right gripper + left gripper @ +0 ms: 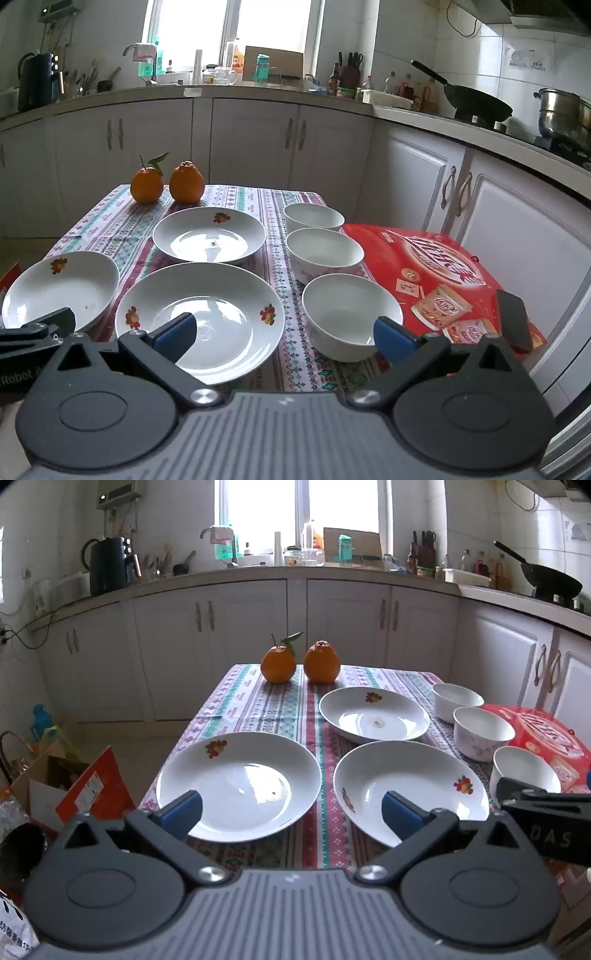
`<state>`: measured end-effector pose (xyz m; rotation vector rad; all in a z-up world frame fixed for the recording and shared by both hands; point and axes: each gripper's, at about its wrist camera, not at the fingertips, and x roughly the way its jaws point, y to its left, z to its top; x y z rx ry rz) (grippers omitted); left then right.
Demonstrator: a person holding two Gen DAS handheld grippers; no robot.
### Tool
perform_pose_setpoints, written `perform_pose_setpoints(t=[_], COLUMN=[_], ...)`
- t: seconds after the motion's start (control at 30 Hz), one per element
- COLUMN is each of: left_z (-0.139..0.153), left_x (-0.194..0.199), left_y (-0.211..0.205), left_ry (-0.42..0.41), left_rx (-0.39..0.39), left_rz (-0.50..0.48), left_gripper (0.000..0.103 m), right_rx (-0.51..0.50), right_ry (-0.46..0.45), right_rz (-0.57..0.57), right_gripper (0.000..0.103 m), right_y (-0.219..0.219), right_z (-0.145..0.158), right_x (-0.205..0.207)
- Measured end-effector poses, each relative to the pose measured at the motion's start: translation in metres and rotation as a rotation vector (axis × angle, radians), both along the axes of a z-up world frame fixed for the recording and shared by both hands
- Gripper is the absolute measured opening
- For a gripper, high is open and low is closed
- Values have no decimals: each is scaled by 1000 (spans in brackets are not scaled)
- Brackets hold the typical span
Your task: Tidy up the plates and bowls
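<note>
Plates and bowls are all spread out on the table (236, 195), and none are stacked yet, so we think we are at the very start.

In the right view, one plate (199, 317) lies low in the middle, a second plate (61, 288) sits at the left edge, and a third plate (208, 234) is higher up, near two oranges (166, 182). Three bowls run in a row to the right of the plates: the near bowl (351, 314), the middle bowl (325, 251) and the far bowl (314, 217). A red box (424, 266) lies at the right, beside the bowls.

Our left tool (291, 808) hangs over the near end of the table, with its jaws as wide as they go. It holds nothing and touches nothing. Our right tool (284, 332) is the same: wide open, empty, hanging between the low plate and the near bowl.

Next, we think one tool must go down to a rim and pinch it, so that dish can go onto another like it.
</note>
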<state>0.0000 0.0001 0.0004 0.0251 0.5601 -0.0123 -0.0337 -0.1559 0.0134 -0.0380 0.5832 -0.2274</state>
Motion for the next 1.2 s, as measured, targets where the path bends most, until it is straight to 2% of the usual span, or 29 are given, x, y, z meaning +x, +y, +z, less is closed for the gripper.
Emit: perform_pose_setpoints(t=[1.2], left_z=[6], left_x=[-4], left_y=[1], left_ry=[-21], left_rx=[8], left_rz=[-7], left_gripper=[102], right_rx=[-14], right_ry=[-12], right_rz=[-3], right_gripper=[103], right_y=[1], right_z=[0], right_x=[-1])
